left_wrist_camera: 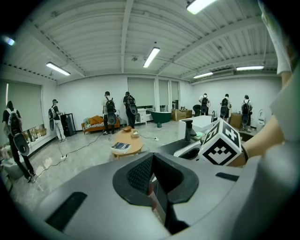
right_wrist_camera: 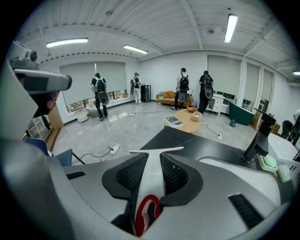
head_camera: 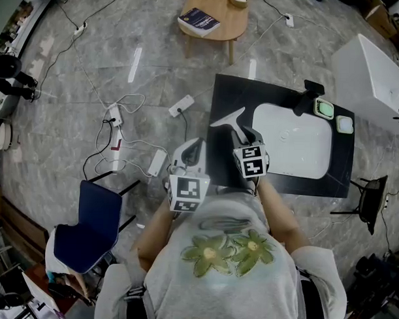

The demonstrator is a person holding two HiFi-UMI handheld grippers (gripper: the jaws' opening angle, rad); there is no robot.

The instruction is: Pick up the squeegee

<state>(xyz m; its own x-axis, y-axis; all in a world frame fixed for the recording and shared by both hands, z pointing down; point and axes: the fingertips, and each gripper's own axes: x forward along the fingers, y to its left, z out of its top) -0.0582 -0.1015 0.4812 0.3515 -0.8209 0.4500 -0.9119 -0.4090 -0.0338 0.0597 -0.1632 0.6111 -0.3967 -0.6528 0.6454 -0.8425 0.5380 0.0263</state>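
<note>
The squeegee [head_camera: 228, 118] is white, with a thin blade across its far end and a red loop at the near end of its handle. My right gripper [head_camera: 247, 135] is shut on that handle, over the left part of the black counter [head_camera: 221, 91]. In the right gripper view the white handle [right_wrist_camera: 152, 180] lies between the two black pads of the right gripper [right_wrist_camera: 152, 165], and the blade [right_wrist_camera: 157, 151] sticks out in front. My left gripper [head_camera: 190, 152] hangs left of the counter, over the floor. In its own view the left gripper [left_wrist_camera: 152, 161] has its jaws together with nothing in them.
A white sink [head_camera: 298, 143] is set in the counter, with a black faucet [head_camera: 309, 97] and a green soap dish [head_camera: 325, 109] at the back. A round wooden table [head_camera: 214, 19] bears a book. Cables and power strips [head_camera: 116, 120] lie on the floor, and a blue chair [head_camera: 96, 224] stands near left.
</note>
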